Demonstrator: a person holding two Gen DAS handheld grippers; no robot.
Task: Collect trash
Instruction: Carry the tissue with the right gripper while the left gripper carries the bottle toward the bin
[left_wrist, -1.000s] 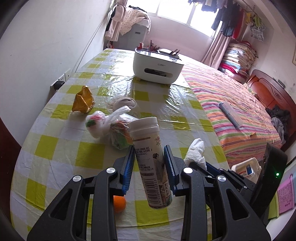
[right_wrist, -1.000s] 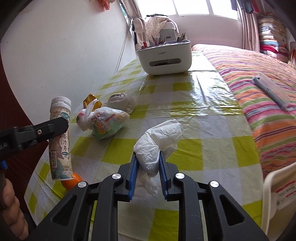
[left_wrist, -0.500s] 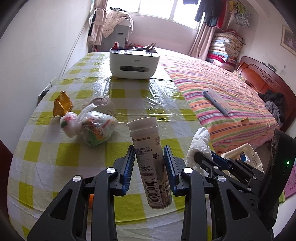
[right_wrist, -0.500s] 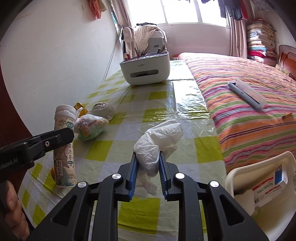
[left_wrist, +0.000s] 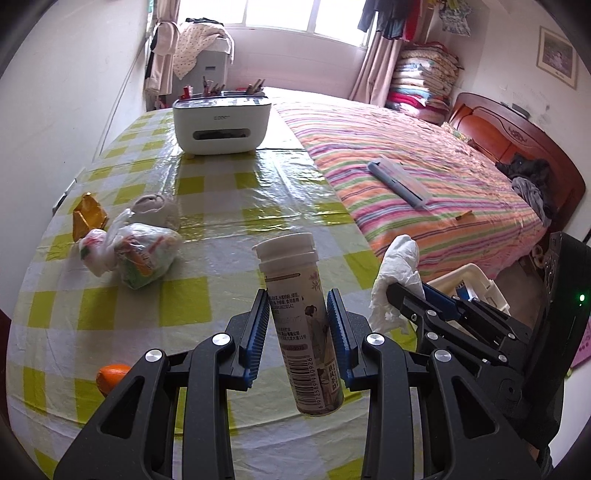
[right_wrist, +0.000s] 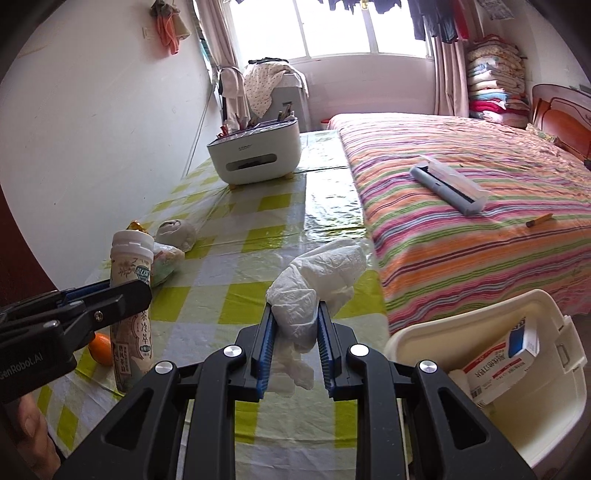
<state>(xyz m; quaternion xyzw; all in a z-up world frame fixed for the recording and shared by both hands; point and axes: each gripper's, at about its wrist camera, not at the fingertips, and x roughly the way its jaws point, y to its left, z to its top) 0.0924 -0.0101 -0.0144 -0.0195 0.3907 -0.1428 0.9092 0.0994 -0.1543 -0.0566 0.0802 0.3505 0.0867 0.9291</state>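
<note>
— Trash first: where does each piece sit?

— The left gripper (left_wrist: 297, 328) is clamped on a white-capped bottle (left_wrist: 303, 325), its blue pads pressed to the label on both sides. The bottle hangs tilted, cap leaning away from the camera and base clear of the checked tablecloth (left_wrist: 207, 192). The right gripper (right_wrist: 295, 339) has its jaws drawn tight on a crumpled white tissue (right_wrist: 317, 280), which bulges out above the pads and trails a little below them.

— And the bin?

— A cream plastic bin (right_wrist: 461, 314) stands just beside the table's near corner, at the foot of the striped bed (right_wrist: 461, 184). A printed carton (right_wrist: 502, 362) lies inside it. The tissue is held above the table edge, near the bin but not over it.

— What remains on the table?

— A knotted plastic bag (left_wrist: 136, 254), a gold wrapper (left_wrist: 86, 218) and a greyish bundle (left_wrist: 155, 210), possibly cloth or paper, the view being too soft to say. They lie close together towards the wall. An orange (left_wrist: 110, 374) sits near the table's front edge, partly hidden by the left gripper. A white organiser box (left_wrist: 221, 123) stands at the far end.
</note>
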